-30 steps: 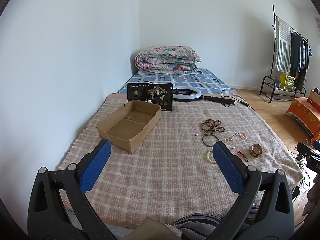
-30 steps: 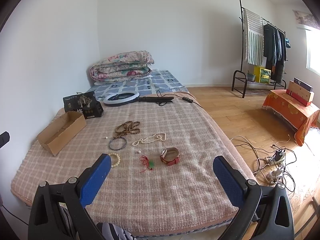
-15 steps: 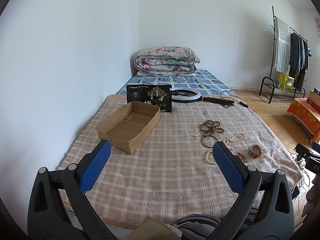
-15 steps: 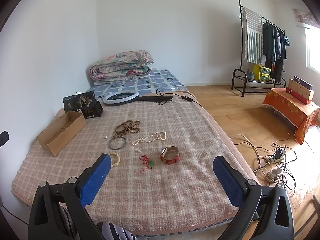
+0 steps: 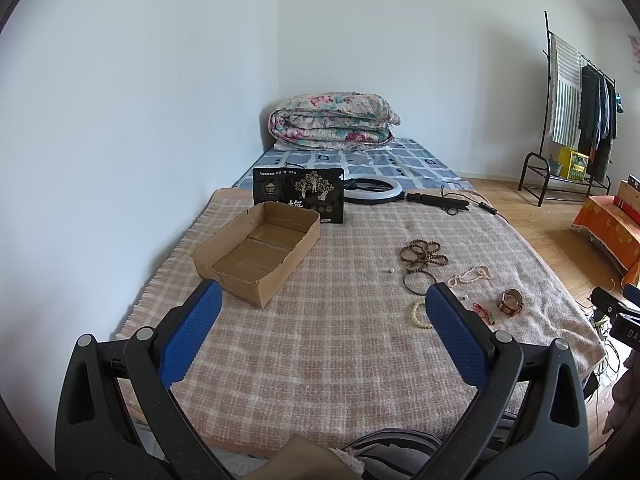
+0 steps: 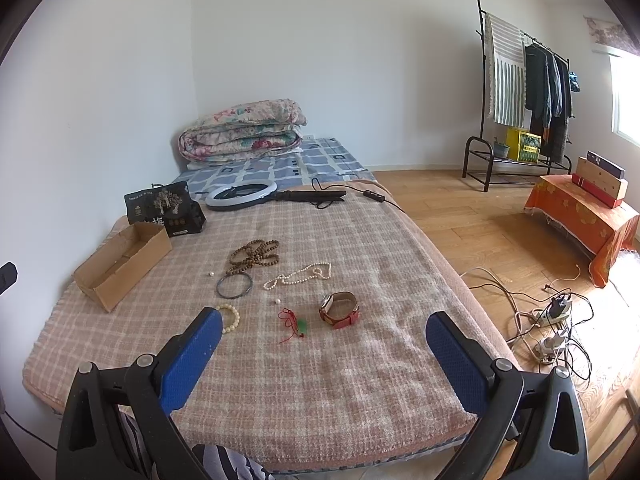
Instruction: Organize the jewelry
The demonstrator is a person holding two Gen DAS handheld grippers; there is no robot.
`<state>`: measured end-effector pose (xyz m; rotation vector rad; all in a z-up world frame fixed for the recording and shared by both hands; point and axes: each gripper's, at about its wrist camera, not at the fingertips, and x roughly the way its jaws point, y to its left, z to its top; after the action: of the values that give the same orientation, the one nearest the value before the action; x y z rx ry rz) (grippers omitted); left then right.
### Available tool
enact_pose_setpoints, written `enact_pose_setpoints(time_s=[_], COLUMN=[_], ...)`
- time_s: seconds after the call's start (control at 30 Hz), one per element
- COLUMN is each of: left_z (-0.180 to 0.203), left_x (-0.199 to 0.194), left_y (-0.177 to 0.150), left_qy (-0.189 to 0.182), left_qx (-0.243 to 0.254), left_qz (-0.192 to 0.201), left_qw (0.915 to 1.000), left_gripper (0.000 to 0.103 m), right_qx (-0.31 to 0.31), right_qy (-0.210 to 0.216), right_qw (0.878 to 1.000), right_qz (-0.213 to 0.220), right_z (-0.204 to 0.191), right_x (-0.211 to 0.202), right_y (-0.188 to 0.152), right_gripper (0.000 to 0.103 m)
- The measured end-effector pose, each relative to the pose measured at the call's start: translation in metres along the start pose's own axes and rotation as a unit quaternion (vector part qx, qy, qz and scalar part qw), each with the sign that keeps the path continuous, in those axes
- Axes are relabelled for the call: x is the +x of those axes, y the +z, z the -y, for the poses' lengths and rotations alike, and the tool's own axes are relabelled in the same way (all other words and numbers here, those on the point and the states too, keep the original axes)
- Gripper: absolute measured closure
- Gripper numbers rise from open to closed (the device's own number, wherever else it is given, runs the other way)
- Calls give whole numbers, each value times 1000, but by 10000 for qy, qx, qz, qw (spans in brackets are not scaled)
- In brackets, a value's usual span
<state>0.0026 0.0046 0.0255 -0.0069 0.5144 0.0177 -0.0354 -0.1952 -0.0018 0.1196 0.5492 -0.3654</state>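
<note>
Left claw [image 5: 320, 316] hangs wide open and empty above the near edge of the bed [image 5: 320, 368]; against a second ago this view has hardly shifted, so sorting has not begun, and the cardboard box [image 5: 258, 252] sits bare, with free blanket between it and the beads. Right claw [image 6: 322, 332] is likewise spread and empty, its view equally unchanged, facing the wooden beads [image 6: 253, 255], dark bangle [image 6: 234, 285], pearl strand [image 6: 298, 275], pale bracelet [image 6: 231, 317], red cord [image 6: 292, 324] and watch [image 6: 339, 309], all apart, none near the bed's edge
</note>
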Motion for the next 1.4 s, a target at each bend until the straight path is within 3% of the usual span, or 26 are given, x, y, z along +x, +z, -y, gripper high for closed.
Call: enact_pose_setpoints(time_s=[0.57,1.1,1.4], left_z=[4,11,21], left_x=[3,76,132], left_y=[-2,-8,-12], left_qy=[35,17,-406], left_qx=[9,365,549], left_qz=[-85,-472,-1004], left_qw=[10000,9982,9926], left_gripper=[0,0,0], right_qx=[-83,-335,-567], right_qy=[-40,-179,-511], right_qw=[9999,9993,9963], right_qz=[-57,-6,-395], right_z=[0,11,35], right_x=[17,55,103], right_y=[-1,-10,-17], right_gripper=[0,0,0])
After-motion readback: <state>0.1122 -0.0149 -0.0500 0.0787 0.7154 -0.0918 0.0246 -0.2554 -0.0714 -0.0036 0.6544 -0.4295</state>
